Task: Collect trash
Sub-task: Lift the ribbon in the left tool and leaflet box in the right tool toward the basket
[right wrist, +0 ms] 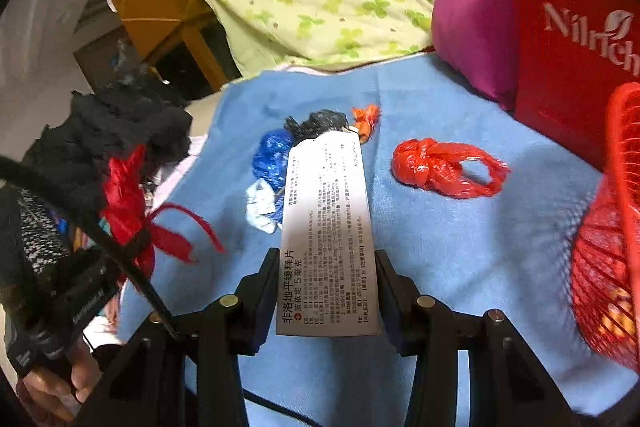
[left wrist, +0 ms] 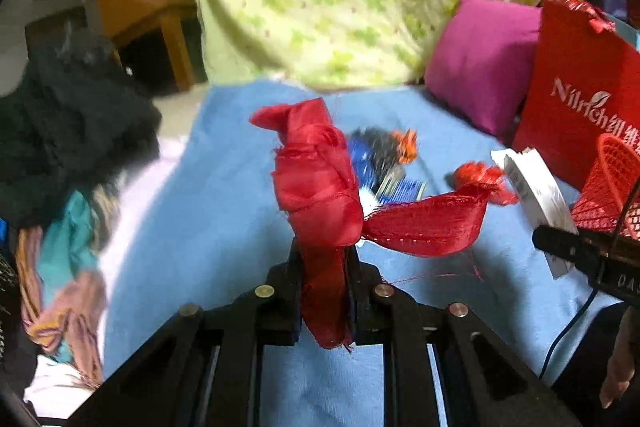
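Nearest, the left hand-held gripper [left wrist: 323,267] was clamped on a red fabric strip [left wrist: 318,183], limp and light, held by its lower end. The right hand-held gripper [right wrist: 327,287] pinched a white medicine box [right wrist: 326,227], stiff but crushable, by its sides. Beyond, on the blue bed cover [right wrist: 460,247], lay a knotted red plastic bag [right wrist: 436,167], probably slippery; its loop offered a hold.

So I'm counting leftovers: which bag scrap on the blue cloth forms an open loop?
The red knotted plastic bag, lying alone at right; the others are bunched wads.
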